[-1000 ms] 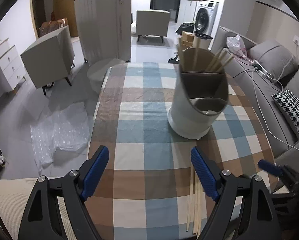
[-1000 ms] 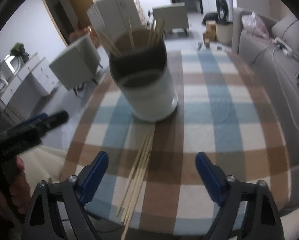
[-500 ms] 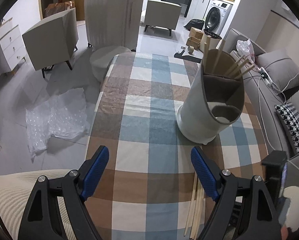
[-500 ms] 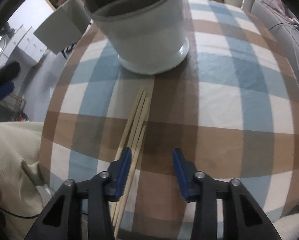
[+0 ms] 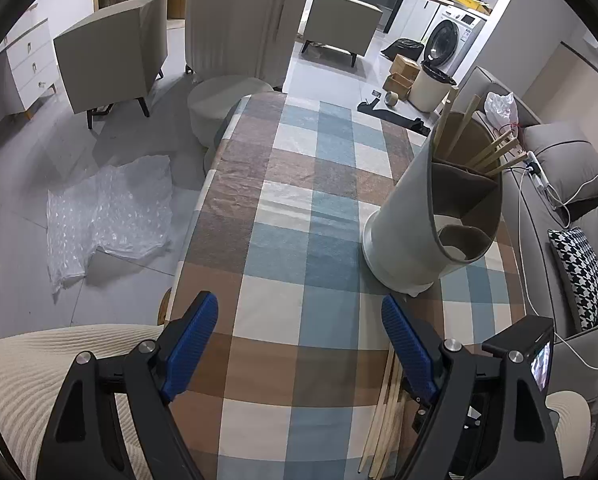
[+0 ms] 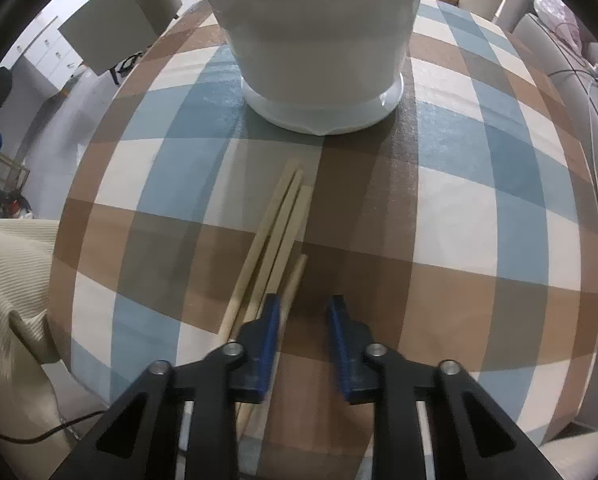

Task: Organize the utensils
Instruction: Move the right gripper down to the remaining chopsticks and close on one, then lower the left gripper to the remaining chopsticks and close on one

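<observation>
A white divided utensil holder stands on the checked tablecloth with several wooden chopsticks in its far compartment. Several more chopsticks lie side by side on the cloth in front of the holder. My right gripper points steeply down just over their near ends. Its jaws are closing and narrow. The rightmost stick runs under the inner edge of the left finger, and the pads press on nothing. My left gripper hangs open over bare cloth, with the loose chopsticks beside its right finger.
A grey sofa with a houndstooth cushion runs along the table's right side. Bubble wrap, an armchair and a round stool are on the floor to the left. A person's cream knit clothing is at the near table edge.
My right gripper dropped toward the table and tipped down over the loose chopsticks, and its jaws went from wide to narrow. The left gripper drifted a little and stayed open.
</observation>
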`<action>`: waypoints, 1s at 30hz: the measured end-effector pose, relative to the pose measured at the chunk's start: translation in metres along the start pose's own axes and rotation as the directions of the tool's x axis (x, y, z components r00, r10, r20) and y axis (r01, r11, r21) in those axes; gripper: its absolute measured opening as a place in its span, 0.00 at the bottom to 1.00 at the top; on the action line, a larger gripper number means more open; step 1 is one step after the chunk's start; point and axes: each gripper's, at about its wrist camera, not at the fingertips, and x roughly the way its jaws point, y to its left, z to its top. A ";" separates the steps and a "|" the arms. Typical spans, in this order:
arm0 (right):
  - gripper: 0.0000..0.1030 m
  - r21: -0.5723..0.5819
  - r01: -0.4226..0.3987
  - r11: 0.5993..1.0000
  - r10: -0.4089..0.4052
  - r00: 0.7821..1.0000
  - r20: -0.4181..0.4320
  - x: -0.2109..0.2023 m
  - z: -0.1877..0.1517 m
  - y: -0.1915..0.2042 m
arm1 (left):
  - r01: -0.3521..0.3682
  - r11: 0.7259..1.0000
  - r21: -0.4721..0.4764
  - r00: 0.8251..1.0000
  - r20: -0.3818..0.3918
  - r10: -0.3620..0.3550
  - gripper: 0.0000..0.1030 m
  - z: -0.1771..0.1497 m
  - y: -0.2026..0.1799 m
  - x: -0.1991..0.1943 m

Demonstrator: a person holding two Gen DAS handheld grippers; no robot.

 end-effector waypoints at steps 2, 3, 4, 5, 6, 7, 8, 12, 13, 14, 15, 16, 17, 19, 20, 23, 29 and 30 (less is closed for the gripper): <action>0.16 0.000 0.014 1.000 -0.014 1.000 0.000 -0.001 -0.001 -0.001 | 0.003 1.000 -0.007 1.000 -0.001 -0.003 0.78 0.001 0.002 0.000; 0.16 -0.001 0.016 1.000 -0.016 1.000 -0.001 -0.001 -0.002 -0.001 | 0.005 1.000 -0.010 1.000 -0.002 -0.005 0.78 0.001 0.003 0.000; 0.16 -0.003 0.020 1.000 -0.020 1.000 -0.004 -0.002 -0.001 -0.001 | 0.007 1.000 -0.014 1.000 -0.004 -0.007 0.78 0.001 0.004 0.000; 0.17 -0.002 0.023 1.000 -0.023 1.000 -0.006 -0.003 -0.002 -0.001 | 0.009 1.000 -0.015 1.000 -0.006 -0.009 0.78 0.001 0.004 0.001; 0.17 -0.001 0.023 1.000 -0.023 1.000 -0.007 -0.003 -0.001 0.000 | 0.010 1.000 -0.016 1.000 -0.007 -0.010 0.78 0.002 0.005 0.001; 0.17 -0.001 0.025 1.000 -0.025 1.000 -0.007 -0.003 0.000 -0.001 | 0.010 1.000 -0.017 1.000 -0.006 -0.010 0.78 0.002 0.005 0.000; 0.18 0.001 0.028 1.000 -0.028 1.000 -0.007 -0.003 0.001 -0.001 | 0.008 1.000 -0.016 1.000 -0.005 -0.008 0.78 0.002 0.004 0.001; 0.20 0.014 0.040 0.999 -0.040 0.999 0.006 -0.002 0.009 -0.001 | -0.004 1.000 -0.027 1.000 -0.005 0.003 0.78 0.002 0.009 0.002; 0.20 0.012 0.045 0.999 -0.045 0.999 0.008 -0.001 0.013 0.000 | -0.006 0.999 -0.032 1.000 -0.007 0.006 0.78 0.002 0.010 0.003; 0.20 0.011 0.052 0.999 -0.052 0.999 0.008 -0.001 0.014 0.001 | -0.011 0.999 -0.034 1.000 -0.009 0.011 0.78 0.003 0.011 0.004; 0.18 0.009 0.056 0.998 -0.056 0.998 0.016 -0.002 0.016 0.002 | -0.022 0.999 -0.034 1.000 -0.012 0.022 0.78 0.003 0.012 0.005; 0.16 0.009 0.058 0.998 -0.058 0.998 0.021 -0.001 0.016 0.002 | -0.031 0.999 -0.034 0.999 -0.016 0.031 0.78 0.003 0.013 0.006; 0.11 0.017 0.052 0.999 -0.052 0.998 0.030 -0.001 0.017 0.001 | -0.034 0.999 -0.035 0.999 -0.020 0.034 0.78 0.003 0.014 0.007; 0.03 0.037 0.040 0.998 -0.042 0.998 0.038 0.000 0.020 -0.002 | -0.042 0.999 -0.033 0.999 -0.031 0.041 0.78 0.002 0.014 0.010; 0.02 0.061 0.020 0.998 -0.022 0.999 0.045 -0.001 0.021 -0.007 | -0.048 0.998 -0.028 0.998 -0.038 0.047 0.78 0.001 0.013 0.013; 0.02 0.116 -0.024 0.993 0.017 0.998 0.068 -0.003 0.019 -0.024 | -0.065 0.998 -0.003 0.996 -0.059 0.065 0.78 -0.002 0.007 0.018; 0.02 0.241 -0.152 0.959 0.118 0.982 0.149 -0.021 0.015 -0.066 | -0.067 0.995 0.076 0.989 -0.128 0.077 0.78 -0.013 -0.011 0.035; 0.02 0.261 -0.172 0.950 0.132 0.977 0.165 -0.024 0.014 -0.072 | -0.067 0.994 0.092 0.986 -0.149 0.080 0.78 -0.015 -0.016 0.040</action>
